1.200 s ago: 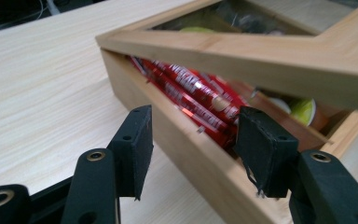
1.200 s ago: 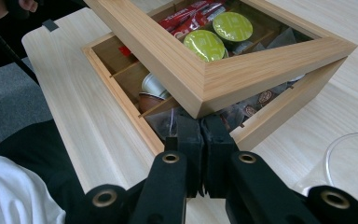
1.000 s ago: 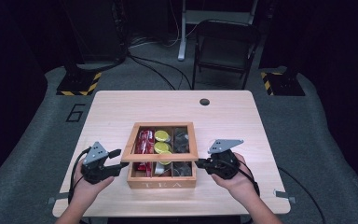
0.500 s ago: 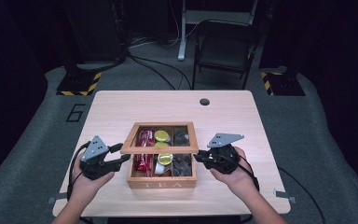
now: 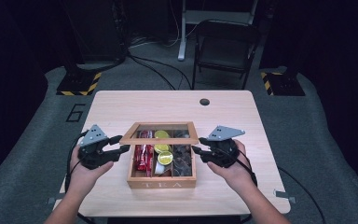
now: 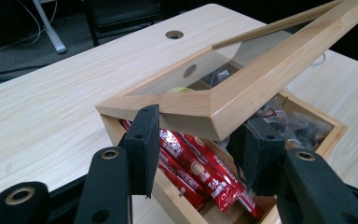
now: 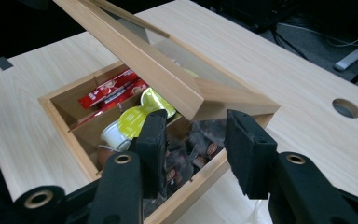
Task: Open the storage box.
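Since the earlier frame the glass-paned wooden lid (image 5: 161,132) of the tea box (image 5: 162,183) has lifted further; the left gripper (image 6: 198,140), jaws just closing, clamps its stiff, light frame, best held by the wood, while the right gripper (image 7: 193,140), just opening, stands released.

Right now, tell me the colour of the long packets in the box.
Red packets, clearest in the left gripper view.

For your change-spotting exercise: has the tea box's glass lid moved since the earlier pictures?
Yes. The glass lid has swung up from flat on the tea box; its front edge now stands above the box's fixed front wall, tilted toward the far side.

Left gripper (image 5: 122,150) fingers closing, right gripper (image 5: 196,150) fingers opening.
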`<state>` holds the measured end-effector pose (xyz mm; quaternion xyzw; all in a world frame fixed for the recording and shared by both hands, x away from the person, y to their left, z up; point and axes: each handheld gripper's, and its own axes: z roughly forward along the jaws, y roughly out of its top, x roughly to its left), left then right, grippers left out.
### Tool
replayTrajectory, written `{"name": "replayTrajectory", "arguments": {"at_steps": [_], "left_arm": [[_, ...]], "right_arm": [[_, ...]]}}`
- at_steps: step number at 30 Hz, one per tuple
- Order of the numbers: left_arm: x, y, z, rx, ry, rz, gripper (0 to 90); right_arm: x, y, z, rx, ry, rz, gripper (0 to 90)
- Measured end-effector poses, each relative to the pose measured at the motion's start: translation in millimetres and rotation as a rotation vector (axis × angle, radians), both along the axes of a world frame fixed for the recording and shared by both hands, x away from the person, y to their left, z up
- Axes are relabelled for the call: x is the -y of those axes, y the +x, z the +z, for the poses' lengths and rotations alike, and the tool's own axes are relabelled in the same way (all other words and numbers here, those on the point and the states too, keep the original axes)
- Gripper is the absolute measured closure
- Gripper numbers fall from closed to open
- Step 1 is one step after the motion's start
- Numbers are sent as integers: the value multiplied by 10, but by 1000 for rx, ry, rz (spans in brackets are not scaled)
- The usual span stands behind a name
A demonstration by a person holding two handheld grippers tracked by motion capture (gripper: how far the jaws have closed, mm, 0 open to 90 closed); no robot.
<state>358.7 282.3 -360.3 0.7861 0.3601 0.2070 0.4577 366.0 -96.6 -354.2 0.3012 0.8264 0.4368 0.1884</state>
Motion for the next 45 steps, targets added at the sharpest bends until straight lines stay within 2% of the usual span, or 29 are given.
{"name": "replayTrajectory", "arguments": {"at_steps": [4, 5, 7, 11, 12, 14, 19, 22, 28, 32, 37, 42, 45], "left_arm": [[-7, 60, 59, -5, -14, -1, 534], [-5, 73, 72, -4, -8, 0, 533], [4, 97, 95, 2, -4, 2, 535], [6, 157, 157, 4, -8, 7, 537], [8, 172, 169, 7, -12, 12, 536], [9, 201, 188, 13, -22, 18, 535], [16, 280, 213, 20, -50, 43, 533], [29, 329, 223, 18, -43, 55, 534], [69, 420, 169, 32, -48, 94, 550], [68, 495, 97, 22, -66, 112, 564], [43, 573, 63, 20, -100, 101, 558], [37, 585, 45, 41, -108, 100, 562], [29, 590, 49, 38, -105, 93, 563]], "right_arm": [[-30, 51, 76, 13, -7, -14, 585], [-27, 75, 91, 28, 0, -11, 596], [-21, 112, 129, 23, 23, -8, 601], [-43, 172, 193, 40, 11, -13, 602], [-48, 176, 211, 30, 9, -20, 603], [-52, 214, 244, 46, 8, -17, 606], [-40, 317, 318, 34, 30, -14, 606], [-33, 374, 354, 30, 40, -10, 608], [-34, 427, 388, 38, 53, -16, 610], [-34, 441, 398, 34, 58, -20, 609], [-31, 461, 403, 44, 61, -18, 612], [-35, 482, 413, 44, 67, -25, 609], [-45, 482, 405, 57, 65, -27, 594]]}}
